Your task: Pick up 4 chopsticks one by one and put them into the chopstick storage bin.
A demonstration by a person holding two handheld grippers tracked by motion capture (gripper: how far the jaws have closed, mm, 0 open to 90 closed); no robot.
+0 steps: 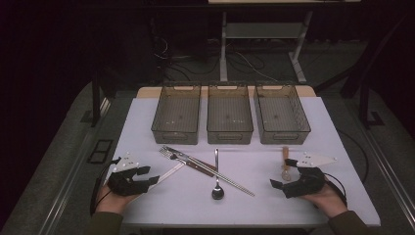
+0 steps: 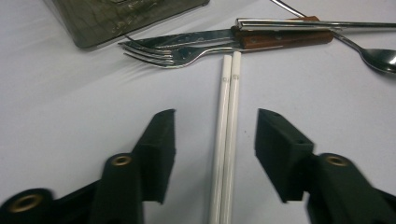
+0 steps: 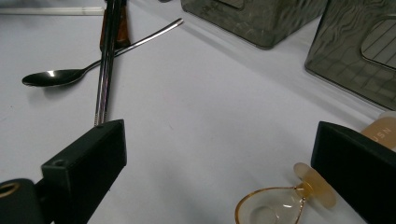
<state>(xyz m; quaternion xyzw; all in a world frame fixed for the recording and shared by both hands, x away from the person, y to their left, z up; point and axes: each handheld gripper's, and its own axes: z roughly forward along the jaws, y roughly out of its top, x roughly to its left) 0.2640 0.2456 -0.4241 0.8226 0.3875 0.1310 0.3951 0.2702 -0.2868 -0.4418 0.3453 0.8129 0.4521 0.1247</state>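
The white table [image 1: 147, 205] is bearing three grey bins [image 1: 230, 113] along its far side. The left gripper [image 2: 215, 135] is hanging with jaws spread, straddling the white chopsticks [image 2: 226, 140] without touching. The right gripper [image 3: 219, 154] is gaping wide beside an amber spoon [image 3: 275, 205], seemingly plastic.

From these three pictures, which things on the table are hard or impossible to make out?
- White chopsticks: near ends cut off by the bottom edge, left gripper view.
- Amber spoon: handle hidden behind the right gripper's black jaw, bowl clipped by the bottom edge, right gripper view.
- Small print on the chopsticks: too small to read.
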